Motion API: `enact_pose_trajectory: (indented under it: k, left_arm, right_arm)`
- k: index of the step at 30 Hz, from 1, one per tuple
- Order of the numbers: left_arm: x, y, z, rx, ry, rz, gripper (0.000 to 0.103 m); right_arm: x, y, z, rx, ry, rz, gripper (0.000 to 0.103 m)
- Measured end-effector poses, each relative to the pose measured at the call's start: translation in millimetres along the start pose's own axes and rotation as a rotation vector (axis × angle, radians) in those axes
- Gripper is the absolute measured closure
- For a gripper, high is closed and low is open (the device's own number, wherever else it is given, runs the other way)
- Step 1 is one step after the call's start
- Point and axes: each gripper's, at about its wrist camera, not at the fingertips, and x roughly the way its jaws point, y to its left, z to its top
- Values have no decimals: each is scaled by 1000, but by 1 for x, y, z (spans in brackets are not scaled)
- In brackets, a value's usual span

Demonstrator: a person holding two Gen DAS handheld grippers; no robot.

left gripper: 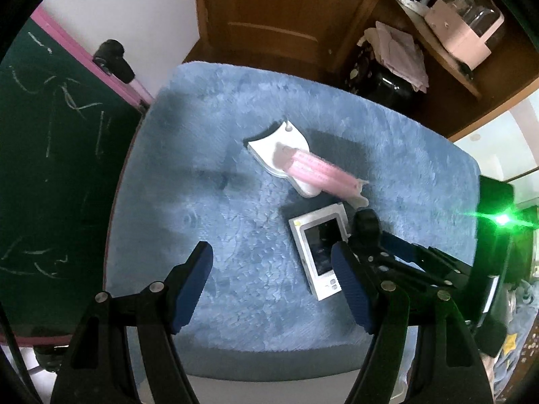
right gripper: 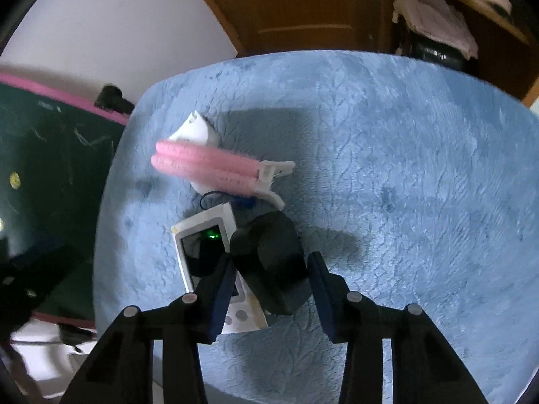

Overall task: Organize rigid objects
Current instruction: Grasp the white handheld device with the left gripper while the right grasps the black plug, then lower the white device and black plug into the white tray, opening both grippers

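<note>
Right gripper (right gripper: 269, 289) has a black block (right gripper: 269, 266) between its jaws (grip not clear); left gripper (left gripper: 273, 286) is open, white device (left gripper: 320, 252) beside its right finger.

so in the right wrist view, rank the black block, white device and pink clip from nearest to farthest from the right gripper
1. black block, between the right gripper fingers
2. white device, just left, partly under the left finger
3. pink clip, beyond both, upper left

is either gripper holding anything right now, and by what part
Left gripper holds nothing. Right gripper straddles the black block across its two sides, beside the white device; whether it actually grips cannot be told.
</note>
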Motion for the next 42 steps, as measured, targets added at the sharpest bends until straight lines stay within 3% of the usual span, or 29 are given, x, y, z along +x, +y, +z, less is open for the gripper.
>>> enact_pose_trajectory:
  k: [3, 7, 27, 30, 32, 42]
  left_arm:
    - [11, -7, 1, 10, 17, 9, 27]
    - [27, -16, 2, 17, 38, 22, 27]
    - [95, -53, 3, -57, 191, 31, 27]
    - [96, -56, 1, -54, 180, 61, 28]
    - [95, -58, -1, -54, 166, 85, 35]
    - [67, -48, -16, -34, 122, 83, 38]
  right_arm:
    - [-3, -9, -2, 34, -9, 42, 62]
    - [-7, -16, -6, 35, -9, -8, 77]
    - [-40, -56, -30, 77, -33, -66, 78]
    - [-39, -56, -31, 82, -32, -65, 78]
    - [-38, -55, -31, 82, -30, -64, 78]
    - [-41, -40, -35, 62, -41, -71, 78]
